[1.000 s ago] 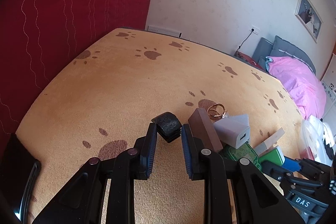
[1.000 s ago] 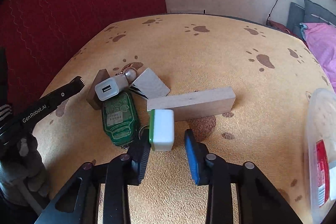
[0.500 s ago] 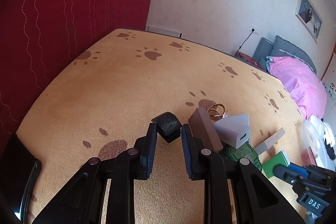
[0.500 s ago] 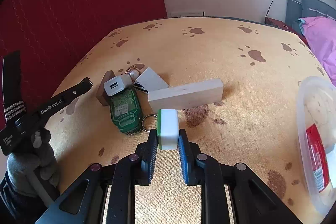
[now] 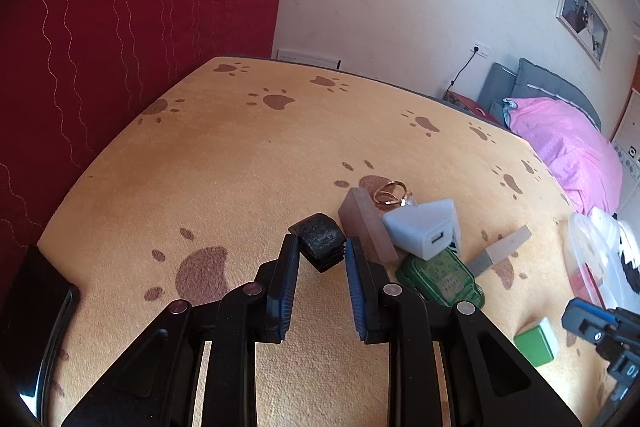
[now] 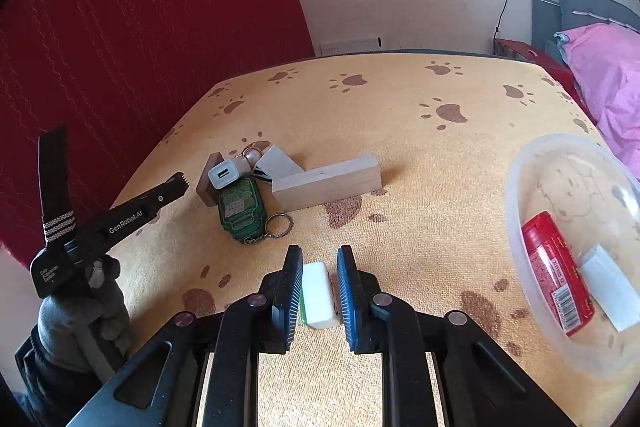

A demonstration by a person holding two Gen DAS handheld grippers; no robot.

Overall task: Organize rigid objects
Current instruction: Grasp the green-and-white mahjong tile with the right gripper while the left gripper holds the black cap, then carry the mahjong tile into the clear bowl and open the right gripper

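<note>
My right gripper (image 6: 318,263) is shut on a green-and-white tile (image 6: 318,295) and holds it above the paw-print cloth; the tile also shows in the left wrist view (image 5: 536,341). My left gripper (image 5: 322,247) has a black rubber cap (image 5: 320,239) between its jaws, and contact cannot be made out. Beside the cap lie a brown block (image 5: 366,223), a white USB charger (image 5: 428,233), a green key fob (image 5: 440,279) and a pale wooden block (image 6: 328,183). A clear plastic bowl (image 6: 560,163) stands at the right.
The bowl holds a red tube (image 6: 556,275) and a white block (image 6: 608,287). A gold ring (image 5: 390,191) lies behind the brown block. A red curtain (image 5: 120,7) hangs left. A pink pillow (image 5: 568,147) lies beyond the table's far right edge.
My right gripper closed on the green-and-white tile, then lifted it and drew it back toward the near edge, away from the pile. My left gripper has stayed around the black cap.
</note>
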